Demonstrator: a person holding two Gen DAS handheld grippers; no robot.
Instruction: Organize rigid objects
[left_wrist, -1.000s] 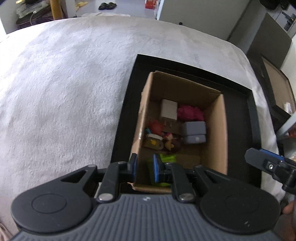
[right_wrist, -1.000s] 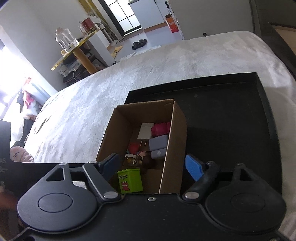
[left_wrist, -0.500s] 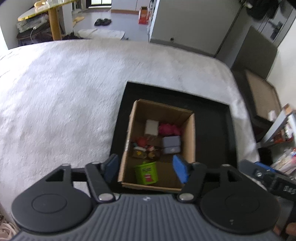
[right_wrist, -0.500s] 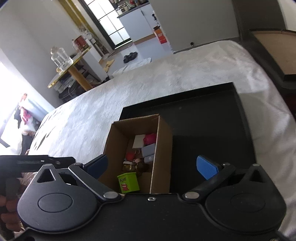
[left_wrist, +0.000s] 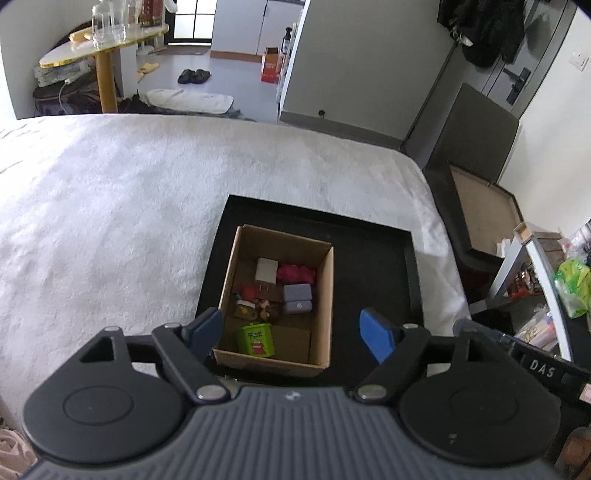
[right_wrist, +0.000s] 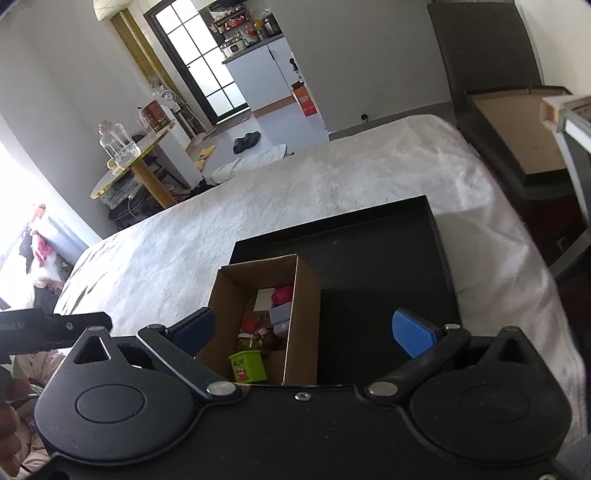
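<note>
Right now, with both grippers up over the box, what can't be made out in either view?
- Small figures mid-box: too small to identify in either view.
- Cardboard box floor, right side: hidden by its right wall in the right wrist view.
- Black tray near edge: covered by the left gripper and right gripper bodies.
- Print on the green tin: unreadable.

Both grippers up high, jaws wide apart, nothing held.

Left gripper (left_wrist: 291, 330): blue pads spread far to either side, empty gap btwn them, tilted fwd & down. Right gripper (right_wrist: 303, 330): same pose, jaws fully spread, blue pads (right_wrist: 412, 332) clear of any contact, nothing btwn. The two sit side by side, near each other: right unit's black body pokes into the left cam's right edge, left unit's black body shows at the right cam's left edge. Bit of the person's hand (right_wrist: 11, 417) visible at lower left of the right cam; grip unclear.
</note>
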